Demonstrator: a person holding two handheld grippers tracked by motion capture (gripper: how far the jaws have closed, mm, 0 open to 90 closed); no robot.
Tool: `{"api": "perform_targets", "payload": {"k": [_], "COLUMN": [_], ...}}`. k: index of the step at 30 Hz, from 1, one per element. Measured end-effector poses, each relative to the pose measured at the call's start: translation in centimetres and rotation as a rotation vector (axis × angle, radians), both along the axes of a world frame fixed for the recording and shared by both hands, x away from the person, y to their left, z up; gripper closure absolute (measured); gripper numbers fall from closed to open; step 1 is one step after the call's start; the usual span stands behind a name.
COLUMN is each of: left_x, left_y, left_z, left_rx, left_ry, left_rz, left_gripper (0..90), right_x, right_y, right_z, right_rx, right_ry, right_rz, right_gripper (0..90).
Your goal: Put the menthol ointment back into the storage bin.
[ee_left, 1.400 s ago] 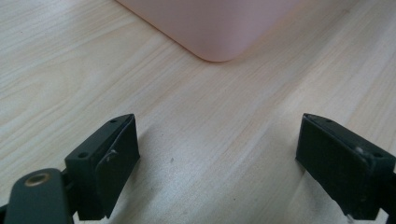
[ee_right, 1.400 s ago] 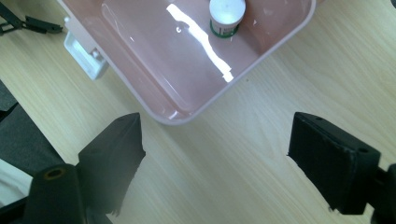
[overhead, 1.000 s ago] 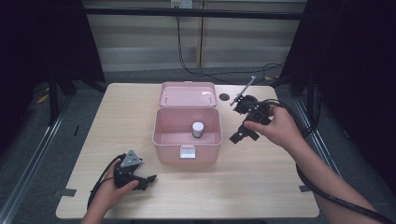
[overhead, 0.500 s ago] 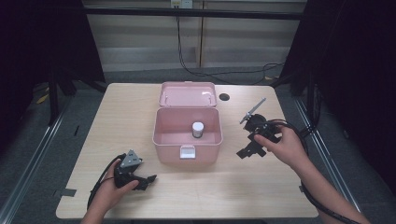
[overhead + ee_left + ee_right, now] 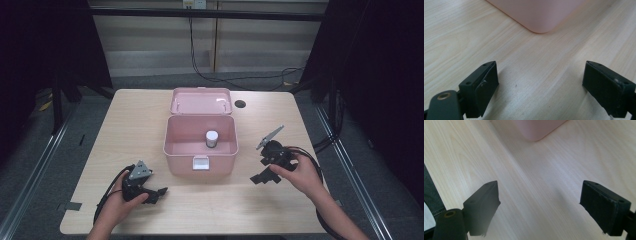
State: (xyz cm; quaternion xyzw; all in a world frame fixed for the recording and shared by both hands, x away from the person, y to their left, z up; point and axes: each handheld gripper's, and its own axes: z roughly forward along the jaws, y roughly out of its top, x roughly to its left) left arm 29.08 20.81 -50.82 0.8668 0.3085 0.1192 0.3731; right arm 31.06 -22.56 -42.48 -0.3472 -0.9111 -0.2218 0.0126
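Dark curtains and a grey floor ring a pale wooden table (image 5: 150, 120) that takes up the middle of the high view. At its centre sits a pink box (image 5: 200, 145) with its lid (image 5: 201, 101) thrown back toward the far edge, and a small white-capped jar (image 5: 212, 138) stands upright inside, right of the middle of the box floor. A round dark hole (image 5: 240, 104) marks the tabletop just right of the lid.

Lower left of that frame, the left gripper (image 5: 159, 192) rests low on the wood in the person's left hand (image 5: 120, 197), pointing toward the box front. Its own view shows the jaws spread wide over bare wood, with a rounded pink corner of the box (image 5: 541, 17) at the top of the picture. Right of centre, the right gripper (image 5: 260, 178) is held in the right hand (image 5: 300, 172), clear of the box's right wall. Its view also has the jaws standing wide apart with nothing between them, grain below and a pink corner at the top edge.

Judging by this, the jar looks already placed and let go: neither tool touches it or the box. What seems left is closing the lid, which is fully open, and perhaps fastening the white latch (image 5: 201, 162) at the front.
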Motion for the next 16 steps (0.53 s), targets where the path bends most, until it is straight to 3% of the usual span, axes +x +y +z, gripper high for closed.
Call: {"api": "perform_targets", "payload": {"k": [4,8,16], "left_x": [0.0,0.0,0.0], "left_y": [0.0,0.0,0.0], "left_z": [0.0,0.0,0.0], "left_rx": [0.000,0.000,0.000], "left_ry": [-0.001,0.000,-0.001], "left_rz": [0.000,0.000,0.000], "left_gripper": [12.6,12.6,12.6], "right_x": [-0.4,-0.7,-1.0], "right_y": [-0.5,-1.4,-2.1], "right_z": [-1.3,-2.2,-1.8], "right_rx": [0.019,0.056,0.059], "right_ry": [-0.034,-0.029,-0.060], "right_rz": [0.007,-0.002,-0.028], "right_gripper": [15.2,15.2,15.2]}}
